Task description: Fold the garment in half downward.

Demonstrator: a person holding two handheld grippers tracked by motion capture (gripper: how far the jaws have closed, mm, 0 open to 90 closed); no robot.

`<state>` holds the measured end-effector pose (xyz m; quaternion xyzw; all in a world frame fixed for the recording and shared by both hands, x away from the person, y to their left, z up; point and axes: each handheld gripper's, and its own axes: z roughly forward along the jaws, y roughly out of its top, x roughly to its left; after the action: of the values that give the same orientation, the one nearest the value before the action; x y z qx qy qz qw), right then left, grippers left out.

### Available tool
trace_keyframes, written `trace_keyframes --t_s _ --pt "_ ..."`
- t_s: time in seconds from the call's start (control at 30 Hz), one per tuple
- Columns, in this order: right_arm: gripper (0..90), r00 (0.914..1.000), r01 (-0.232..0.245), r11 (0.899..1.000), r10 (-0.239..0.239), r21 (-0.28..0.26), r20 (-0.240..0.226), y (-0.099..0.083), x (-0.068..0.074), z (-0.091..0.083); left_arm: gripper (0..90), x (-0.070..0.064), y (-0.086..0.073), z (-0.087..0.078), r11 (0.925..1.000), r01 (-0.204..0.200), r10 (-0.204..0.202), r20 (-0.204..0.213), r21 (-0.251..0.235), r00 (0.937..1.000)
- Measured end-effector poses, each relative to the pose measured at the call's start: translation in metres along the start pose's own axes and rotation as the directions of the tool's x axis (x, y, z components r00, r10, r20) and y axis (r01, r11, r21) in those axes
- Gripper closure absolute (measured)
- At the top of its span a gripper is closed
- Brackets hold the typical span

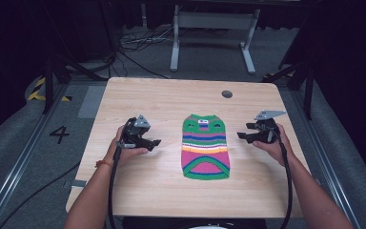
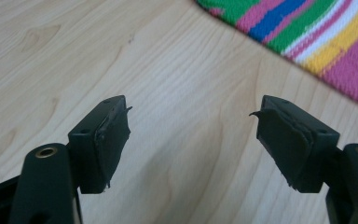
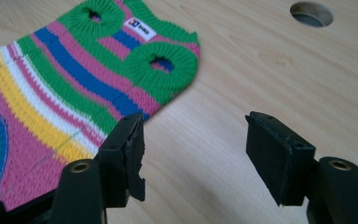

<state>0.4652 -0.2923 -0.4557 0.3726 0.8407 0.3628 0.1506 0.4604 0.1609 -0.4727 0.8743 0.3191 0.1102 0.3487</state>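
Striped knit sweater (image 1: 205,147) lies flat mid-table (image 1: 138,95), long axis running near to far, green neck end away from the person, flanked by left gripper (image 1: 156,142) and right gripper (image 1: 240,136), both spread, empty, aimed inward, likely set to take its side edges.

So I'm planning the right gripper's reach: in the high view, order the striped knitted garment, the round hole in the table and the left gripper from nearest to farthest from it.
From the right gripper:
1. Striped knitted garment, just to its left at the table's middle.
2. Round hole, beyond it toward the far edge.
3. Left gripper, across the garment on the left side.
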Motion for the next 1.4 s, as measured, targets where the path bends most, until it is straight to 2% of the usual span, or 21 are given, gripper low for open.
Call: trace_keyframes --t_s 0.13,0.17,0.23,0.27,0.3,0.33,0.4,0.47,0.53,0.63,0.7,0.83,0.93,0.97,1.03,1.07,1.17,1.3,1.4 --pt "38.4 0.9999 0.015 1.0 -0.015 -0.011 0.006 0.018 -0.003 0.007 26.5 -0.001 0.021 0.01 0.999 -0.022 0.022 -0.008 -0.038 0.9997" --pt "38.6 1.0 0.008 1.0 -0.008 -0.016 -0.003 0.02 -0.004 0.009 27.2 -0.001 0.025 0.013 0.9991 -0.026 0.026 -0.009 -0.033 0.9996" --pt "39.4 1.0 0.007 1.0 -0.008 -0.023 -0.005 0.021 -0.005 0.012 26.8 0.0 0.029 0.016 0.9993 -0.017 0.017 -0.007 -0.034 0.9998" --pt "39.7 0.9997 0.022 1.0 -0.022 -0.016 0.002 0.023 -0.005 0.015 26.6 0.001 0.031 0.017 0.9993 -0.017 0.016 -0.01 -0.034 0.9998" --pt "39.6 0.9996 0.028 1.0 -0.028 -0.007 0.002 0.023 -0.005 0.018 27.0 0.002 0.034 0.02 0.999 -0.008 0.007 -0.015 -0.045 0.9999" --pt "40.0 0.9999 0.013 1.0 -0.013 0.0 -0.005 0.024 -0.007 0.022 27.7 0.002 0.036 0.021 0.9984 -0.015 0.013 -0.035 -0.054 0.9993" --pt "40.9 1.0 0.002 1.0 -0.002 -0.002 -0.004 0.025 -0.01 0.026 28.5 0.004 0.041 0.029 0.9991 0.001 -0.002 -0.016 -0.043 0.9999" --pt "42.4 0.9998 -0.016 1.0 0.016 -0.012 -0.013 0.028 -0.013 0.03 28.7 0.005 0.047 0.036 0.9992 0.005 -0.006 -0.021 -0.04 0.9998" --pt "43.9 1.0 -0.004 1.0 0.004 -0.024 -0.004 0.03 -0.015 0.032 29.3 0.006 0.053 0.042 0.9991 0.012 -0.013 -0.019 -0.042 0.9997" --pt "44.5 0.9998 -0.017 1.0 0.017 -0.001 -0.004 0.033 -0.017 0.041 29.2 0.006 0.062 0.05 0.9981 0.02 -0.021 -0.017 -0.059 0.9996" --pt "44.6 0.9996 -0.026 1.0 0.026 0.001 -0.007 0.035 -0.018 0.045 30.3 0.007 0.068 0.056 0.9976 0.026 -0.026 0.003 -0.064 0.9997" --pt "46.6 0.9998 -0.015 1.0 0.015 0.003 -0.011 0.041 -0.019 0.055 30.4 0.008 0.076 0.067 0.9974 0.028 -0.027 0.007 -0.067 0.9996" --pt "48.3 0.9995 -0.021 1.0 0.022 0.019 -0.023 0.047 -0.019 0.065 31.3 0.012 0.081 0.074 0.9959 0.052 -0.051 0.015 -0.073 0.9986" --pt "49.0 0.9994 -0.021 1.0 0.022 0.022 -0.028 0.049 -0.018 0.068 32.3 0.013 0.083 0.076 0.9958 0.056 -0.055 0.017 -0.072 0.9983" --pt "50.9 0.9998 0.013 1.0 -0.013 0.026 -0.015 0.052 -0.016 0.074 33.4 0.013 0.086 0.08 0.9965 0.055 -0.054 0.014 -0.064 0.9984" --pt "50.7 0.9996 0.01 0.999 -0.009 0.039 -0.026 0.054 -0.016 0.077 33.4 0.014 0.087 0.082 0.9966 0.059 -0.059 0.015 -0.058 0.9982" --pt "51.0 0.9997 0.012 0.999 -0.011 0.038 -0.022 0.057 -0.015 0.084 33.6 0.014 0.09 0.091 0.9966 0.069 -0.069 0.008 -0.044 0.9976" --pt "51.0 0.9997 0.01 0.998 -0.008 0.055 -0.024 0.059 -0.016 0.093 33.7 0.012 0.096 0.103 0.9976 0.061 -0.061 0.007 -0.032 0.9981" --pt "50.9 0.9998 0.005 0.999 -0.004 0.053 -0.022 0.059 -0.017 0.098 33.9 0.009 0.101 0.114 0.997 0.073 -0.073 0.005 -0.026 0.9973"
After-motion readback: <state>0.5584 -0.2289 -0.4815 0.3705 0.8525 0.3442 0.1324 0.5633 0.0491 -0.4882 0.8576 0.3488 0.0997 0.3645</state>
